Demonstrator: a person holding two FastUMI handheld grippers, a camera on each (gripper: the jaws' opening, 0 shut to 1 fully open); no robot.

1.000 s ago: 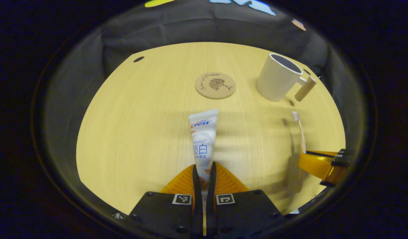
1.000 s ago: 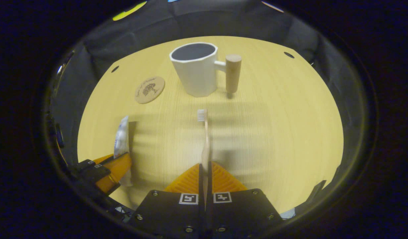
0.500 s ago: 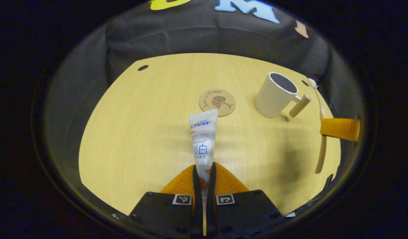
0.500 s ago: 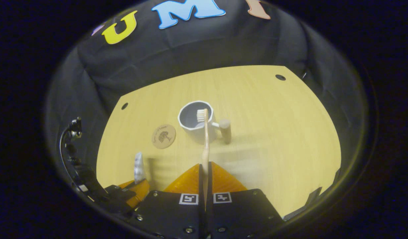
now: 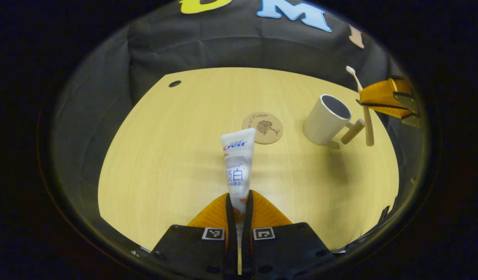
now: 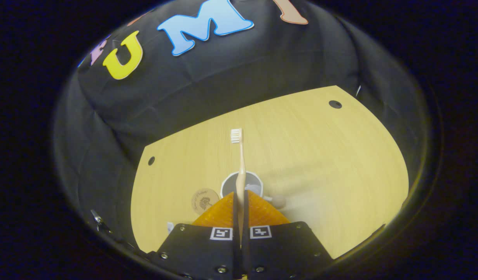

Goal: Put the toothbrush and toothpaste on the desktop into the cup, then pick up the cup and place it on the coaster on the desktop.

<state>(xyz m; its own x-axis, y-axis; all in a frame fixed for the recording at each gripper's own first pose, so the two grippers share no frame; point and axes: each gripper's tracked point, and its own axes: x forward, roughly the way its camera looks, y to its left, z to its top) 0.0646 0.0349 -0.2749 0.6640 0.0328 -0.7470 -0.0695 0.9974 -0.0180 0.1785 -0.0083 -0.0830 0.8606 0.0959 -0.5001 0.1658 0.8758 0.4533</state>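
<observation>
Left gripper view, bottom centre: left gripper (image 5: 239, 202) pinching the toothpaste (image 5: 238, 165), tube reaching up to mid-frame above the desktop (image 5: 165, 155). Just beyond the tube's end, coaster (image 5: 262, 123) flat on the wood. Right of it, cup (image 5: 327, 119) upright, handle toward the right. At the upper right edge, right gripper (image 5: 361, 102) clamped on the toothbrush (image 5: 362, 105), bristles up, lower end hanging beside the cup's handle.

Right gripper view, bottom centre: fingers pressed on the toothbrush (image 6: 240, 167), head near mid-frame. Under them, cup (image 6: 241, 186) partly hidden, coaster (image 6: 204, 200) to its left.
</observation>
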